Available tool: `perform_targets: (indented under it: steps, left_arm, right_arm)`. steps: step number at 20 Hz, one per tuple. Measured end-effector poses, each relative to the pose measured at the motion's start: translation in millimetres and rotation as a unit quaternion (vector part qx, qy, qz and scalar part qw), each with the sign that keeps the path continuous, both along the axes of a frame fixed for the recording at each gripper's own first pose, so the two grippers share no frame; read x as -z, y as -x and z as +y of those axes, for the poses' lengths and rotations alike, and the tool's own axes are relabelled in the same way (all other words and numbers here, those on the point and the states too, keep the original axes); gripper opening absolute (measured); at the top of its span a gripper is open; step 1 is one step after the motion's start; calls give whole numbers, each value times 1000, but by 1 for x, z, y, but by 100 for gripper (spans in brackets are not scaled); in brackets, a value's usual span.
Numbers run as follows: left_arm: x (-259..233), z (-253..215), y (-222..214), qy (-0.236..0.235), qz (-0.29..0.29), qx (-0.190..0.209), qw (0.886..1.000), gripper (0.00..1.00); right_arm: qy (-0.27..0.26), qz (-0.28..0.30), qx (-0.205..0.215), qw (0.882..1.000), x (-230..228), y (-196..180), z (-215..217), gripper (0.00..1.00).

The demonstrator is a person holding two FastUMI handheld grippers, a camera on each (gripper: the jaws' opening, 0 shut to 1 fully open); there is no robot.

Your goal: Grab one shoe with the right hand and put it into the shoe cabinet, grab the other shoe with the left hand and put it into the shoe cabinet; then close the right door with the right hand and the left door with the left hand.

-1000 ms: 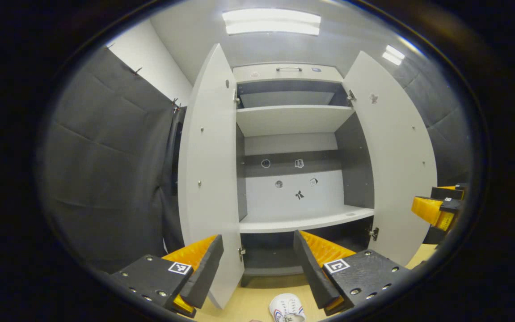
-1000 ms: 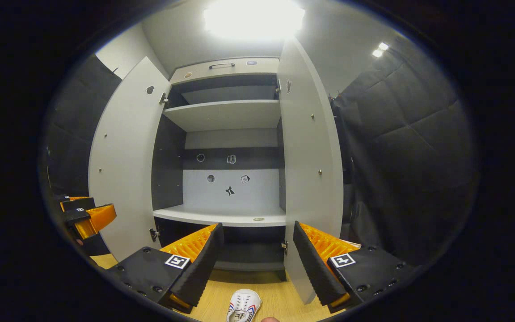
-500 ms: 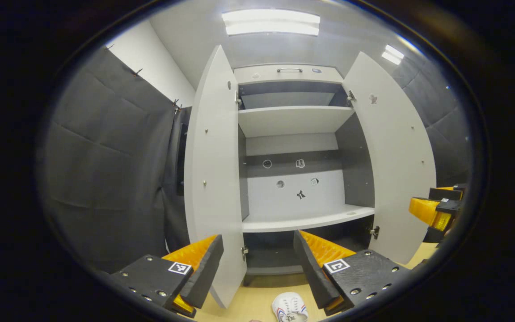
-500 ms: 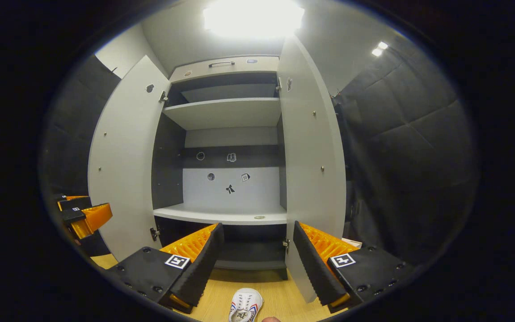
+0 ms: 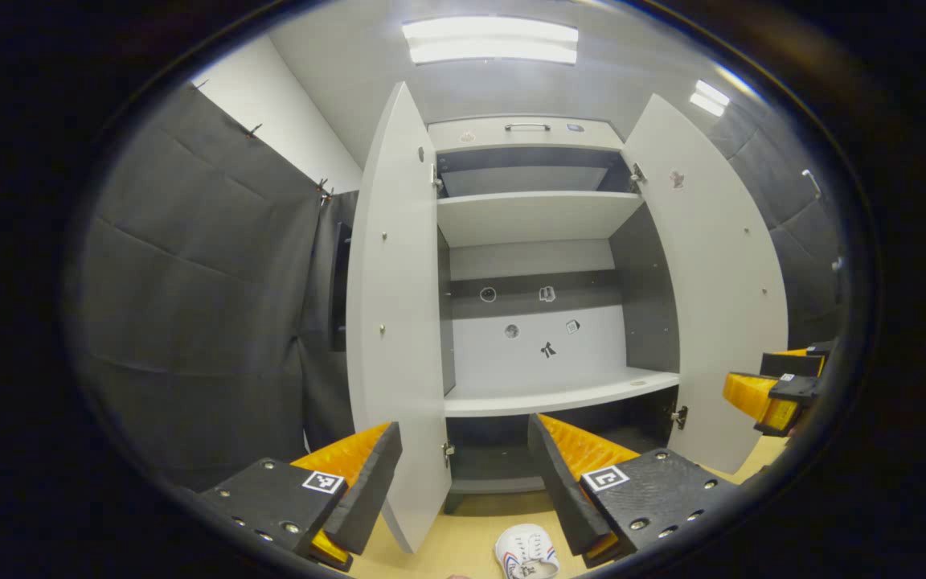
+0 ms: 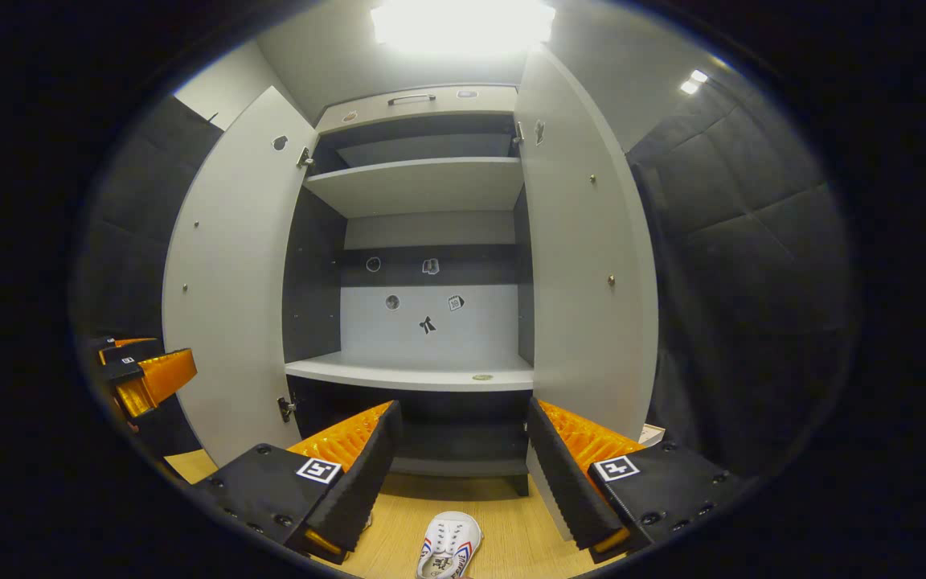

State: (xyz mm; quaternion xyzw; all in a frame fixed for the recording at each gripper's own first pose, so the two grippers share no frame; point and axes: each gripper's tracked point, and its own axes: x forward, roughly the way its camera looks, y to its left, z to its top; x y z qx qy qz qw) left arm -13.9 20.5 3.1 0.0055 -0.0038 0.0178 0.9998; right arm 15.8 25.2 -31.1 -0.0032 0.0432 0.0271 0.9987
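Observation:
The shoe cabinet [image 5: 539,217] [image 6: 423,185] stands ahead with its left door [image 5: 395,322] [image 6: 226,273] and right door [image 5: 720,297] [image 6: 587,257] both swung wide. Its shelves hold nothing. A white shoe [image 5: 527,555] with red and blue stripes lies on the wooden floor just below my left gripper [image 5: 463,474], which is open. A like white shoe [image 6: 448,547] lies below my right gripper [image 6: 459,470], open too. The right gripper [image 5: 780,386] also shows at the right edge of the left gripper view, and the left gripper [image 6: 141,374] at the left edge of the right gripper view.
Padded black cloth walls [image 5: 190,305] [image 6: 744,265] close in both sides of the cabinet. A pale wooden floor [image 6: 511,535] runs in front of it. Ceiling lights [image 5: 489,40] glare above.
Both views have shifted slightly: the cabinet sits a little more to the right in each, and the shoes show a bit more at the bottom. Both grippers remain open.

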Motion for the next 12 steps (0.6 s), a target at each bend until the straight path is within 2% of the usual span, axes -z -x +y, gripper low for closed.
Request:
perform_targets:
  steps: [6, 12]
  left_arm:
    - [-6, 19, 8, -12, -3, -25, 1000, 91]
    - [-9, 45, 21, -25, -1, -62, 998, 91]
  right_arm:
    - [17, 57, -28, 998, 43, -16, 19, 98]
    - [29, 136, -49, 989, 106, -32, 36, 98]
